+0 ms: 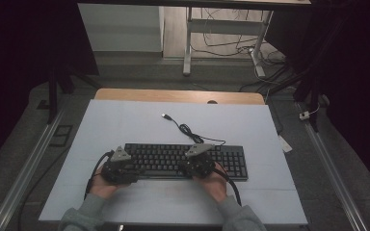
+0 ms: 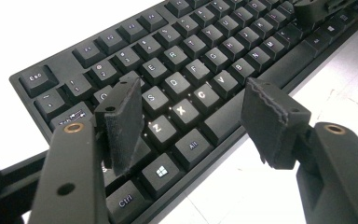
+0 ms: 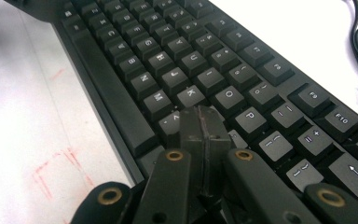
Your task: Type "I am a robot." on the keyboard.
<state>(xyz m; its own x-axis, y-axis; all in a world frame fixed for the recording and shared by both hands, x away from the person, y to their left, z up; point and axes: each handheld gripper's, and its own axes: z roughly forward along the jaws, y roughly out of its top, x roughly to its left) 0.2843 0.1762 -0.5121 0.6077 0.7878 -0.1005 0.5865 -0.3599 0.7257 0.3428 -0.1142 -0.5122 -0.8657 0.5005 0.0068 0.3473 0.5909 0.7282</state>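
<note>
The keyboard [image 1: 183, 161] lies on the table [image 1: 125, 125], near the person's side. Its cable [image 1: 185, 129] lies on the table behind it. The left hand-held gripper [image 1: 118, 166] is over the keyboard's left end, and the right hand-held gripper [image 1: 198, 161] is right of its middle.

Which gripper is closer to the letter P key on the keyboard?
The right gripper. Its shut jaws sit over the keys just beside the P key. The left gripper hangs open over the Z and X keys, at the other end of the keyboard.
</note>
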